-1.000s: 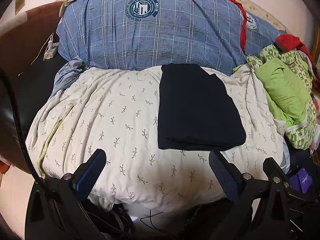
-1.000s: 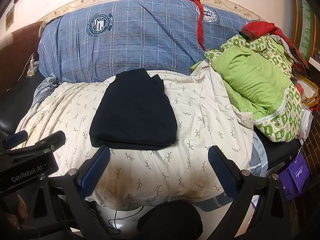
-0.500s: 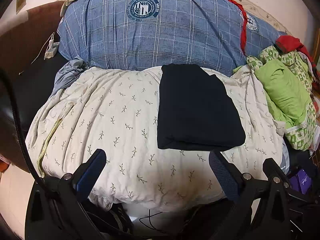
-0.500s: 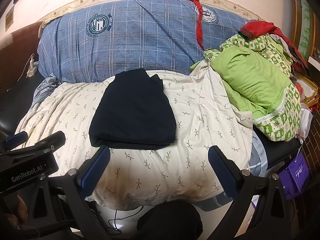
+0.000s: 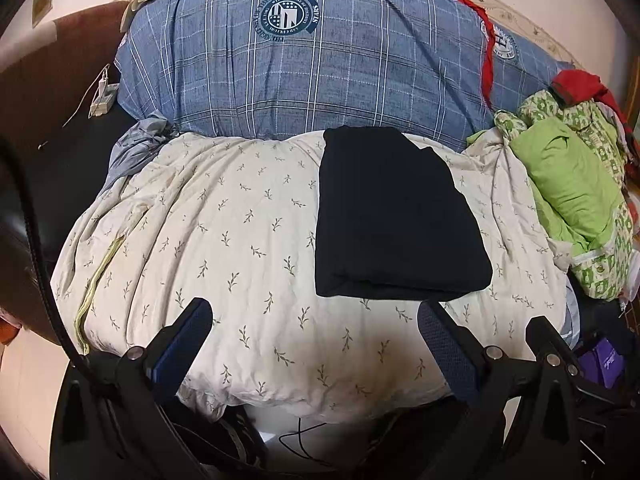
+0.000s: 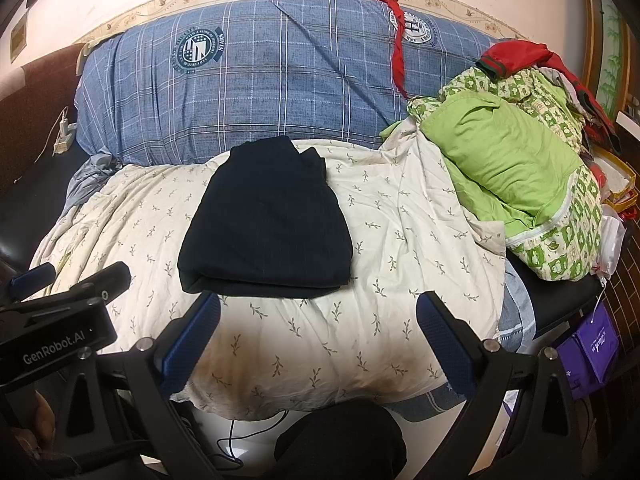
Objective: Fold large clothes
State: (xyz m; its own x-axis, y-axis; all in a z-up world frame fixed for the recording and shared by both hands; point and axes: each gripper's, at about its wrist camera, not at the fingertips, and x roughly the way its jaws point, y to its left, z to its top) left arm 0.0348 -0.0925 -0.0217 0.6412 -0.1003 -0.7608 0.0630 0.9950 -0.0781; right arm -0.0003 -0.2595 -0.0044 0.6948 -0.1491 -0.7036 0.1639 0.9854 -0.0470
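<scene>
The left gripper [image 5: 314, 326] and the right gripper [image 6: 318, 320] both gape wide, holding nothing, their blue textured pads [image 5: 442, 344] clear of the fabric. A dark garment [image 5: 394, 216], folded into a flat, smooth rectangle, lies on the cream leaf-print quilt [image 5: 240, 240], at 1 o'clock from the left gripper and 11 o'clock from the right. A blue plaid duvet [image 6: 260, 92] bulges behind at 12; crumpled green bedding [image 6: 516, 168] lies at 2.
</scene>
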